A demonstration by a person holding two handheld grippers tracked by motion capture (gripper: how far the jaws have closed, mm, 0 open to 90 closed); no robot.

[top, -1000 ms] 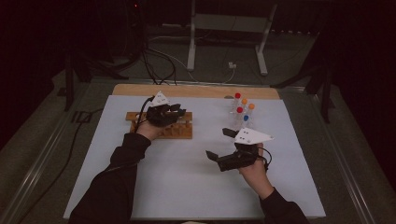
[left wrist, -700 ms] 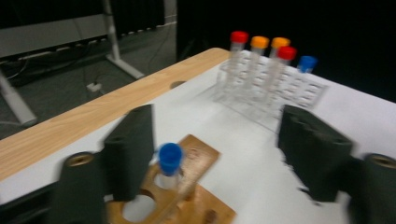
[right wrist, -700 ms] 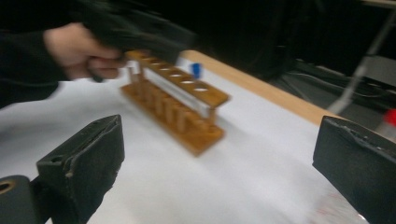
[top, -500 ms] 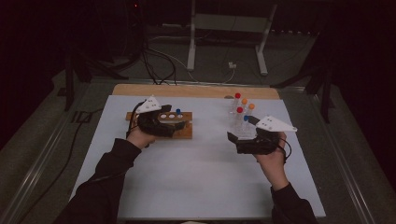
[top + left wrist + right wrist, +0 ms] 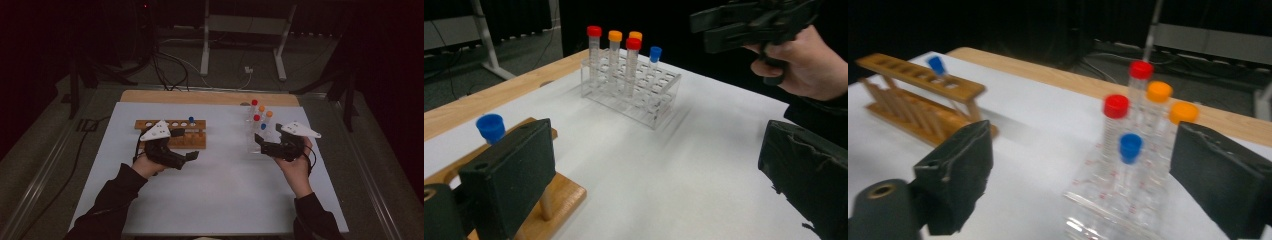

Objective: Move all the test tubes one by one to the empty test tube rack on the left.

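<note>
A wooden rack [image 5: 172, 135] holds one blue-capped tube [image 5: 191, 120]; the same tube [image 5: 490, 127] stands just beyond my left jaw. My left gripper [image 5: 192, 156] sits in front of that rack, open and empty [image 5: 654, 175]; its jaws have just been opening. A clear rack [image 5: 256, 134] carries several tubes with red, orange and blue caps. My right gripper [image 5: 260, 141] points at it from the near right. Its jaws have just been closing a little, but they are still open [image 5: 1088, 175] and touch nothing. A blue-capped tube [image 5: 1130, 145] stands ahead of them.
A white mat [image 5: 220, 190] covers the table, with a strip of bare wood [image 5: 210, 97] along its far edge. Cables and a metal stand [image 5: 240, 45] lie on the floor beyond. The right gripper [image 5: 749, 22] and its hand show in the left gripper view.
My left gripper has let go of the blue-capped tube in the wooden rack and drawn back toward the person. My right gripper has moved right and away, up to the clear rack.
</note>
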